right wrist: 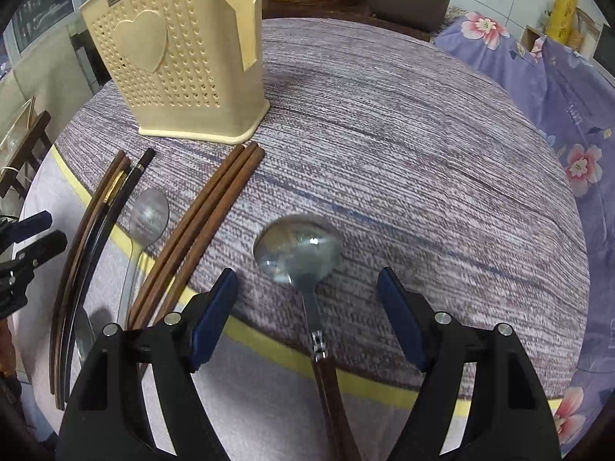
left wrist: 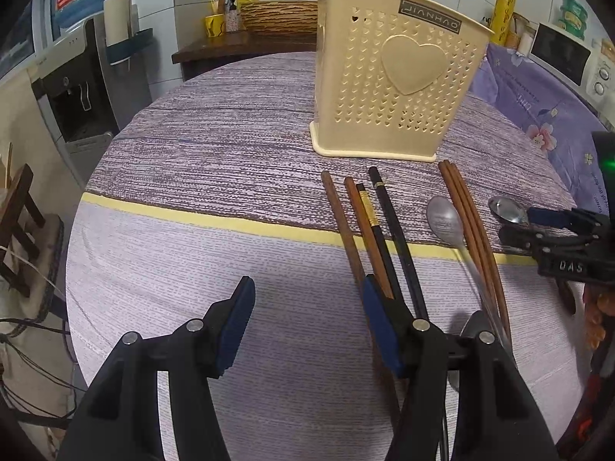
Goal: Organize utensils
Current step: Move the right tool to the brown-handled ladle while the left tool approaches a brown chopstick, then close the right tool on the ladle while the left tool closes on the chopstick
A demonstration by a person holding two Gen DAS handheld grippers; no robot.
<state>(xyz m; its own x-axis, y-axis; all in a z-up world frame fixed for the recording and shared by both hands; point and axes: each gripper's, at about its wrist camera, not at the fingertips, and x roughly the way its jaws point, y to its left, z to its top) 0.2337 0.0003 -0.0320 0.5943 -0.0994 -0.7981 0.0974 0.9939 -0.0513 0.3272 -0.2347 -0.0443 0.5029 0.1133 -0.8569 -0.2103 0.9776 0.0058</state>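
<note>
A cream perforated utensil holder point(left wrist: 396, 88) with a heart stands upright on the round table; it also shows in the right wrist view point(right wrist: 180, 57). Several brown and black chopsticks point(left wrist: 369, 230) lie in front of it, with a pair of brown ones point(left wrist: 472, 230) and a steel spoon point(left wrist: 446, 223) to the right. My left gripper point(left wrist: 307, 307) is open, its right finger over the chopsticks' near ends. My right gripper point(right wrist: 307, 303) is open around the neck of a wood-handled metal spoon point(right wrist: 300, 249) lying on the cloth.
The table carries a purple striped cloth with a yellow band point(left wrist: 215, 219). A water dispenser point(left wrist: 77, 88) stands to the left, a woven basket point(left wrist: 280, 15) on a shelf behind, and a microwave point(left wrist: 569, 57) at the right over floral fabric point(right wrist: 557, 115).
</note>
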